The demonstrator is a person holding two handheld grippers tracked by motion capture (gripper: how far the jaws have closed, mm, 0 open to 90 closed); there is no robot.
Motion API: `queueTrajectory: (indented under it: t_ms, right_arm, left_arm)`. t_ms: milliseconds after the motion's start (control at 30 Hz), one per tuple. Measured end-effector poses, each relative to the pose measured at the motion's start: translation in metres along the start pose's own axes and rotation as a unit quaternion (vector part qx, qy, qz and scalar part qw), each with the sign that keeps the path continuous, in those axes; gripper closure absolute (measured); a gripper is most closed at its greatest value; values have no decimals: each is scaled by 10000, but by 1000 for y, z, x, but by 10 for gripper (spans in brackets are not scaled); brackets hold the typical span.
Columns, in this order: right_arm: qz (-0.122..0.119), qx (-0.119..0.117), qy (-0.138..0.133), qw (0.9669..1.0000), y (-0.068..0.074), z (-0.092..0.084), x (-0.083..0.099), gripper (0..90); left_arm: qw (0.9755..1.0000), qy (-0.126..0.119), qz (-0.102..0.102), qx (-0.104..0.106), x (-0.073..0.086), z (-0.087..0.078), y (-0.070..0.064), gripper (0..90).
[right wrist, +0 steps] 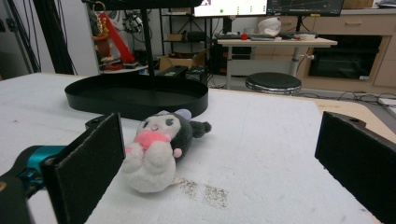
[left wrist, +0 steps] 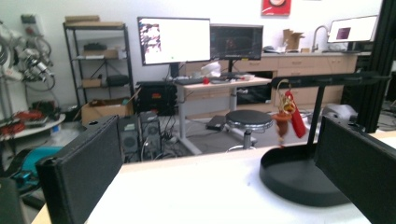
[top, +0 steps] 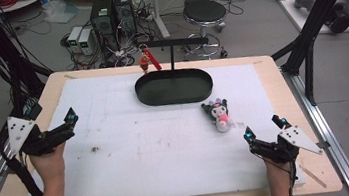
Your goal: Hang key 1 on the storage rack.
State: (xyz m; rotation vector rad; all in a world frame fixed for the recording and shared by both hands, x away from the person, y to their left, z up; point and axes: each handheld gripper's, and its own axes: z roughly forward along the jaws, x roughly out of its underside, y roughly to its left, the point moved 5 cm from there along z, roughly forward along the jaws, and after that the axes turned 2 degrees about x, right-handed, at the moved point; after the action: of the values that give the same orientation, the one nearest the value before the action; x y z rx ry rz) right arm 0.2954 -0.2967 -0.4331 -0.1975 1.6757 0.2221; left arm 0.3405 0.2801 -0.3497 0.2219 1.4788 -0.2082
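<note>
Plush toy (top: 219,114) on the white table (top: 133,148), beside a black tray (top: 173,86).
Tray holds just its stand's post; both hand-held grippers, left (top: 70,118) and right (top: 264,128), gape open, computers behind.

Plush toy (right wrist: 156,151) – soft, fuzzy cloth; tray (right wrist: 135,95) – smooth matt black.
</note>
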Motion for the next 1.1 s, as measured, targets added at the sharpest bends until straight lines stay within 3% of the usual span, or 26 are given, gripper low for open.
queueTrajectory:
  t_ms: [367, 667, 933, 1100]
  right_arm:
    - [59, -9, -48, 10000, 0, -1, -2, 8]
    - [53, -17, -90, 9999, 1, -2, -3, 8]
    - [44, -16, -93, 9999, 1, -3, -4, 8]
    - [102, -28, -132, 9999, 1, -4, -6, 8]
  left_arm:
    - [9996, 82, -254, -69, 22, -41, 11, 17]
    - [9998, 46, -130, -175, 23, -59, 8, 17]
    - [9997, 55, -204, -155, 34, -74, 6, 17]
    - [9995, 122, -238, -191, 40, -81, 12, 17]
